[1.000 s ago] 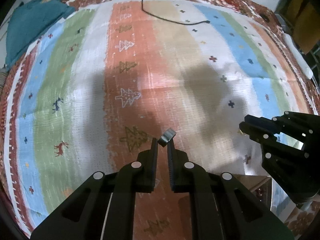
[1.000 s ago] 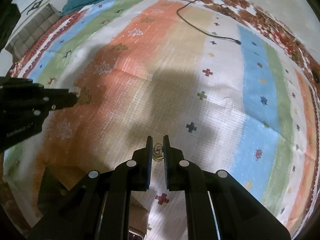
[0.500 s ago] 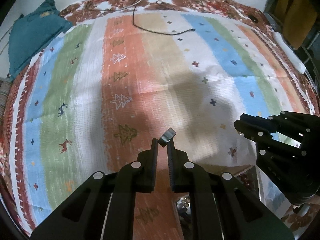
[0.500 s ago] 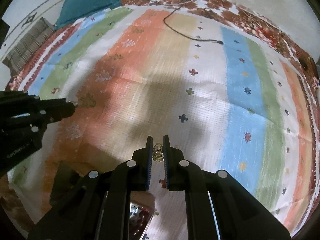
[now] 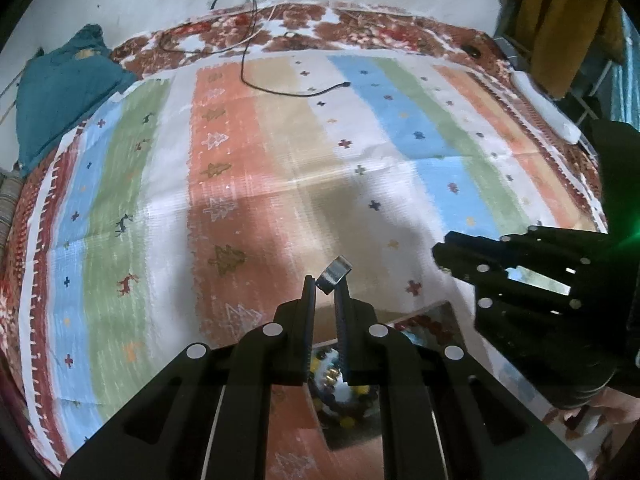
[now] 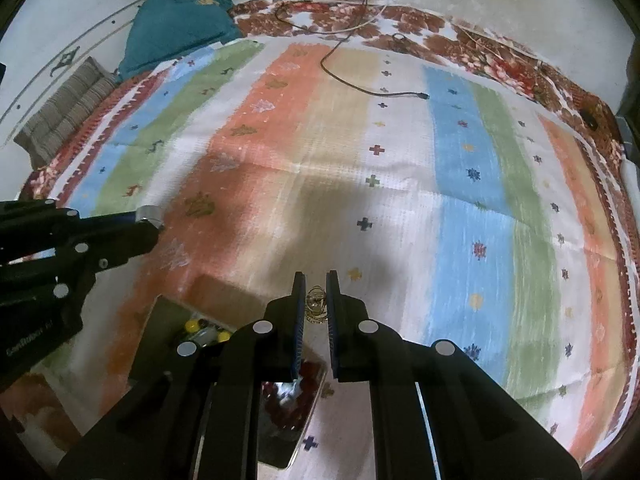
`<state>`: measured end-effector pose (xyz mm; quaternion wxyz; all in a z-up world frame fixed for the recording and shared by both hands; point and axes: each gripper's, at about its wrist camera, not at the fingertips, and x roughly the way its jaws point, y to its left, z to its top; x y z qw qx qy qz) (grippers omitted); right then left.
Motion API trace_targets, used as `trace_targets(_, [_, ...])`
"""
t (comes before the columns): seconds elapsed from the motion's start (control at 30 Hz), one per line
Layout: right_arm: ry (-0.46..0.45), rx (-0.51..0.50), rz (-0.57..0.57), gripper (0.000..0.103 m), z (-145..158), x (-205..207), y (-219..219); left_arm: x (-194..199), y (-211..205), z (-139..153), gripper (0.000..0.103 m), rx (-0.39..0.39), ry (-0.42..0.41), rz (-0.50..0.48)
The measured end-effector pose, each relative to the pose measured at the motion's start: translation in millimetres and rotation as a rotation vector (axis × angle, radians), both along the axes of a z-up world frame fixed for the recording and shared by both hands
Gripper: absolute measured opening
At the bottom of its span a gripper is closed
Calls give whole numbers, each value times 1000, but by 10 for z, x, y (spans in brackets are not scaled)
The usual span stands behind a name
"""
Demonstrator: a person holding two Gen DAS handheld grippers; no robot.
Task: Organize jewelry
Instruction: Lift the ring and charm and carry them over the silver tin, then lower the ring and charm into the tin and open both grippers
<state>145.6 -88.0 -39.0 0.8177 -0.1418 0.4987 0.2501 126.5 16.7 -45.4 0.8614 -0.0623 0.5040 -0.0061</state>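
Above the striped woven rug (image 5: pixel 280 168), the left-wrist view shows the black left gripper (image 5: pixel 325 286) pinching a wide silver band ring (image 5: pixel 334 274), tilted, at its fingertips, jaws nearly closed. Below the fingers sits an open jewelry box (image 5: pixel 424 322) holding beads, blurred. The right gripper (image 5: pixel 444 254) hangs beside the ring; a black cable (image 5: pixel 288 90) lies far across the rug.

From the right wrist, the right gripper (image 6: pixel 316 290) clamps a thin gold wire piece (image 6: pixel 316 304), possibly an earring, over the box. Faint lettering on the left gripper's body is unreadable. A teal cloth (image 6: pixel 180 20) lies beyond the rug.
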Motion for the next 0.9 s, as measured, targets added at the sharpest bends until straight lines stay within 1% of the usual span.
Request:
trace_targets(0.17, [-9,22,-1,11,60,-137,-71,-186,-118,77,9,-8,-31,-26])
trace_targets(0.47, [-20,41,2,11,108,-326,-163,-419,-232,132,9,-4,-62,-42])
trace_targets(0.8, [-15,73,34,11,162,-556,-203,-563,-269,166,9,-13,-80,-42])
trace_targets(0.9, [-20,73,44,11,162,-593,-186,-589,-278,149,9,-18,-73,-44])
